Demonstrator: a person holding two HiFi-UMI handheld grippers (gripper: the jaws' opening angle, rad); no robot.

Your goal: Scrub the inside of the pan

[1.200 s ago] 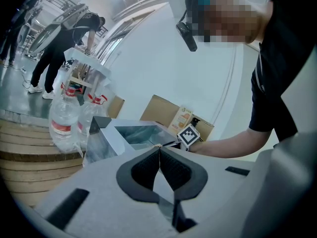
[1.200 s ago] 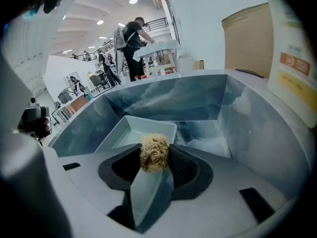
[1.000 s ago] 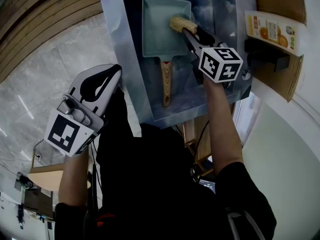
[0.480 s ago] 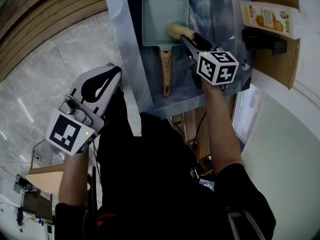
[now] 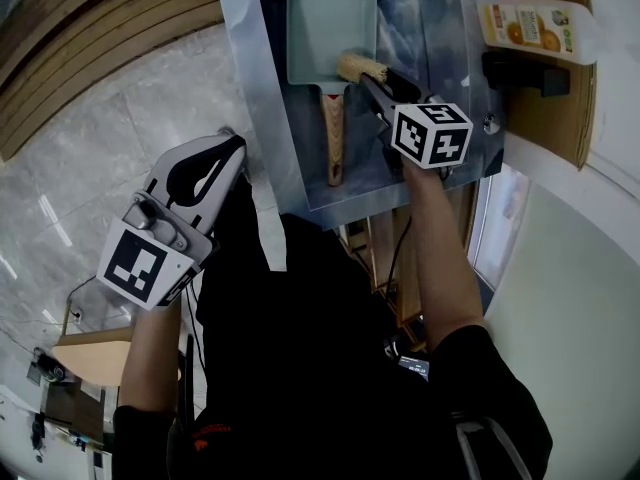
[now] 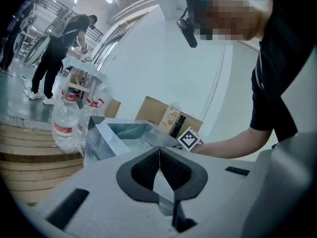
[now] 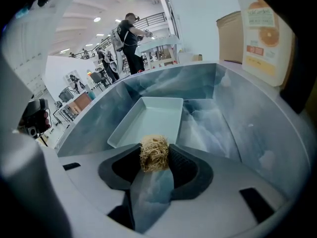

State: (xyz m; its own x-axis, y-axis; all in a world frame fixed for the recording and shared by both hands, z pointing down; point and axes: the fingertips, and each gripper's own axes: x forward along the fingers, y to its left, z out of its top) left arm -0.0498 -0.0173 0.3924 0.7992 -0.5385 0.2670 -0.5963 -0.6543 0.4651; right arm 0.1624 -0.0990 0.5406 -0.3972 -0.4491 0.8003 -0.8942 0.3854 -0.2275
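Observation:
A pale green rectangular pan [image 5: 330, 28] with a wooden handle [image 5: 332, 138] lies in a steel sink [image 5: 265, 118]. My right gripper [image 5: 368, 72] is shut on a straw-coloured scrubber [image 5: 361, 67], held at the pan's near right corner. In the right gripper view the scrubber [image 7: 154, 153] sits between the jaws just short of the pan [image 7: 148, 120]. My left gripper [image 5: 215, 158] hangs outside the sink to the left, over the floor, jaws shut and empty. In the left gripper view, the left gripper [image 6: 159, 158] points across the sink [image 6: 124, 135].
An orange-printed carton [image 5: 525, 23] lies on the wooden counter right of the sink, beside a black object [image 5: 525, 73]. Water bottles [image 6: 67, 123] stand at the sink's far side. A person [image 6: 59, 53] stands in the background.
The right gripper has drawn the scrubber back along the pan's right side toward its near corner. The left gripper has barely moved.

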